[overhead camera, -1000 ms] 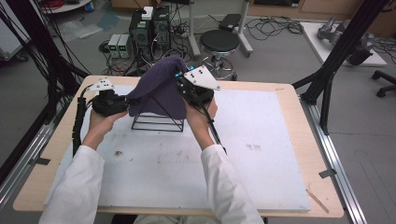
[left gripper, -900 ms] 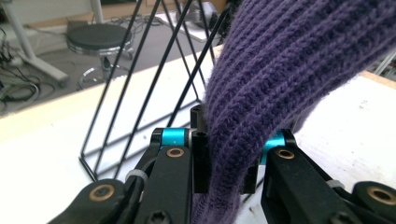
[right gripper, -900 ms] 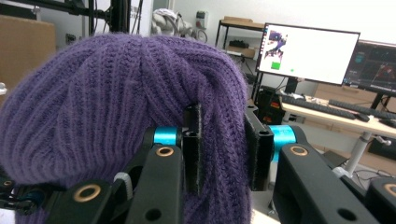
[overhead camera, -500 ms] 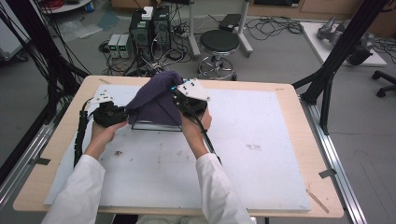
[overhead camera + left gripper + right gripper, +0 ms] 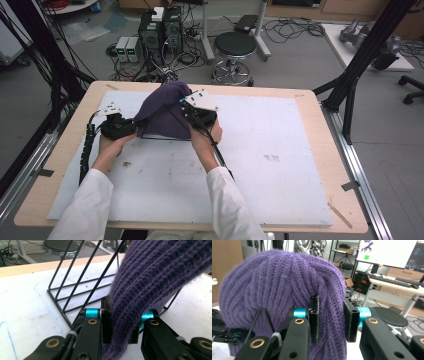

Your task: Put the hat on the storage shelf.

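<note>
I see both grippers, left gripper (image 5: 120,126) and right gripper (image 5: 200,112), clamped on opposite edges of the purple knit beanie (image 5: 162,112) draped over the black wire rack (image 5: 75,287) between them.

Purple ribbed knit hat (image 5: 279,290), soft and fuzzy, draped on a thin black wire rack (image 5: 75,282).

Between each claw's matt black plastic jaws a fold of wool is pinched; beside them sit glossy blue metal sleeves and brass-coloured rivets. Under the claws, the counter (image 5: 280,165) is matt white sheet, scuffed, over pale wood.
</note>
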The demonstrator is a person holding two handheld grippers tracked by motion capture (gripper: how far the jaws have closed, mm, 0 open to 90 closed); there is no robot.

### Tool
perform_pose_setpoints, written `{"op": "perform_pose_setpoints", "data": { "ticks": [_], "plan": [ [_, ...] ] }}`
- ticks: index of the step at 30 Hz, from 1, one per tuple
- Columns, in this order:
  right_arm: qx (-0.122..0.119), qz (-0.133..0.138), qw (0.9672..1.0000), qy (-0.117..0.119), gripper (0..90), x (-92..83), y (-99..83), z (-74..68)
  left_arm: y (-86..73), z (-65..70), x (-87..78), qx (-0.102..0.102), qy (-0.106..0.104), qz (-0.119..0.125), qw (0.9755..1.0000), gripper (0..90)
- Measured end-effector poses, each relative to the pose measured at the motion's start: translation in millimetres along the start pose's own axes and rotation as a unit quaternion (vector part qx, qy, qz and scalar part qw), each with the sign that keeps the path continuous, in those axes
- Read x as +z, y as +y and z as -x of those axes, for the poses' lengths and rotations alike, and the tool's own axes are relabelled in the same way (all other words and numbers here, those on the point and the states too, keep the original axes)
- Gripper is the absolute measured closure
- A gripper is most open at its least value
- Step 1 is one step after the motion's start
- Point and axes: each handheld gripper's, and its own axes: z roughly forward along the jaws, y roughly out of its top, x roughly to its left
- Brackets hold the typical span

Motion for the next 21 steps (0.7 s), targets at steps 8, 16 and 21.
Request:
{"op": "perform_pose_setpoints", "data": {
  "ticks": [8, 16, 21],
  "plan": [
    [-0.009, 0.002, 0.9999, 0.012, 64.5, 3.4, -1.5, -4.6, -6.3, -4.4, 0.7, -0.017, -0.001, -0.011, 0.9998, 77.8],
    [0.005, -0.005, 0.9998, 0.020, 49.8, 0.9, -0.6, 1.5, -4.3, -5.4, -2.1, -0.053, 0.026, -0.013, 0.9982, 59.2],
    [0.026, -0.002, 0.9996, 0.008, 29.8, -2.8, 1.1, 4.8, -3.6, -6.1, -6.2, -0.065, 0.029, -0.009, 0.9974, 43.1]
  ]
}}
